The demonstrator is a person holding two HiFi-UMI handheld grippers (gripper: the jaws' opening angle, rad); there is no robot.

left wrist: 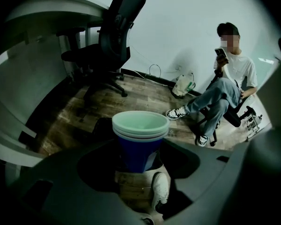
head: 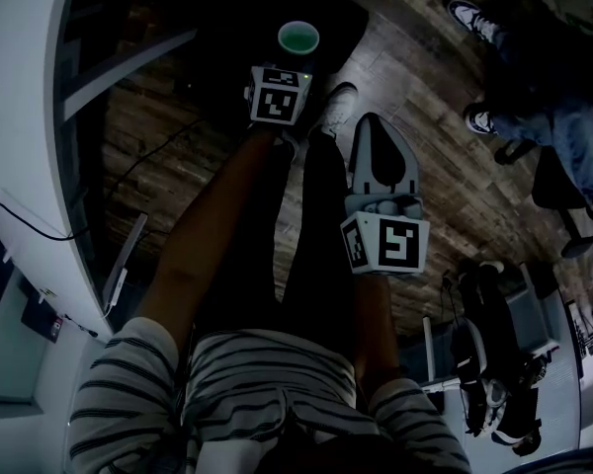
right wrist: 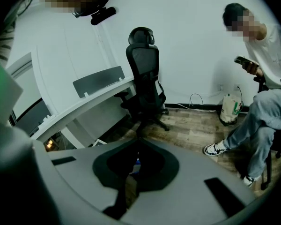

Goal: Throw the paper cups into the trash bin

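Note:
A stack of blue paper cups (left wrist: 139, 142) with pale rims stands upright between the jaws of my left gripper (left wrist: 140, 161), which is shut on its sides. In the head view the same cups (head: 298, 38) show from above, pale green inside, just past the left gripper (head: 295, 67), over a dark shape (head: 247, 23) on the floor that may be the trash bin; too dark to tell. My right gripper (head: 376, 126) hangs lower right of it, pointing down at the floor. Its jaws (right wrist: 136, 153) are shut with nothing held.
My own shoe (left wrist: 160, 189) is on the wooden floor under the cups. A seated person (left wrist: 222, 93) with a phone is at the right. A black office chair (left wrist: 107, 46) stands by a curved white desk (head: 20, 166). A bag (left wrist: 184, 84) leans on the wall.

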